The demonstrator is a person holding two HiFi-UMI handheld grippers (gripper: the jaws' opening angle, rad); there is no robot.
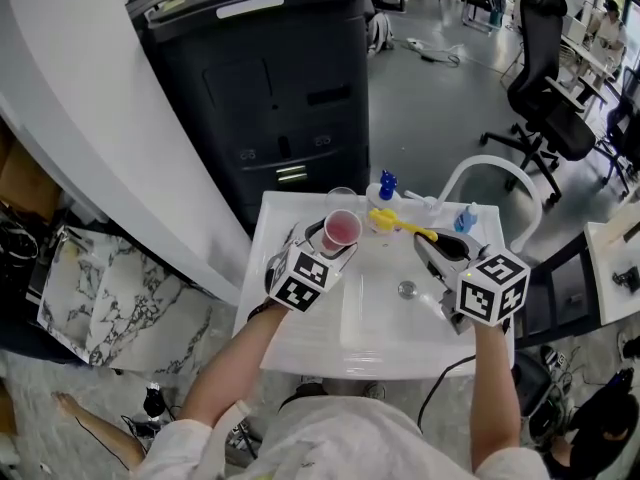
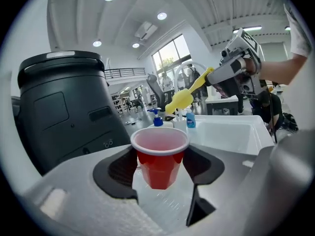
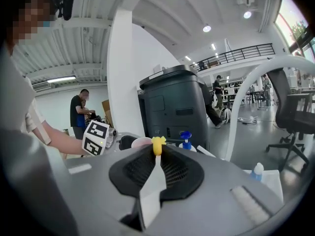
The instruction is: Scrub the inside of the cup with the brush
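A red cup (image 2: 159, 159) with a white rim stands upright between the pads of my left gripper (image 2: 160, 167), which is shut on it; the head view has the cup (image 1: 341, 229) over the left side of the white sink (image 1: 300, 343). My right gripper (image 3: 156, 165) is shut on the handle of a yellow brush (image 3: 158, 145). In the head view the brush (image 1: 398, 223) reaches from the right gripper (image 1: 430, 251) toward the cup, its head just right of the rim. From the left gripper view the brush head (image 2: 180, 100) hangs above and behind the cup, outside it.
A large black bin (image 1: 270, 78) stands behind the sink. A blue pump bottle (image 1: 387, 183) and a small blue-capped bottle (image 1: 467, 216) sit at the sink's back edge, beside a white curved tap (image 1: 490, 168). An office chair (image 1: 550, 88) stands far right. The drain (image 1: 406, 289) lies mid-basin.
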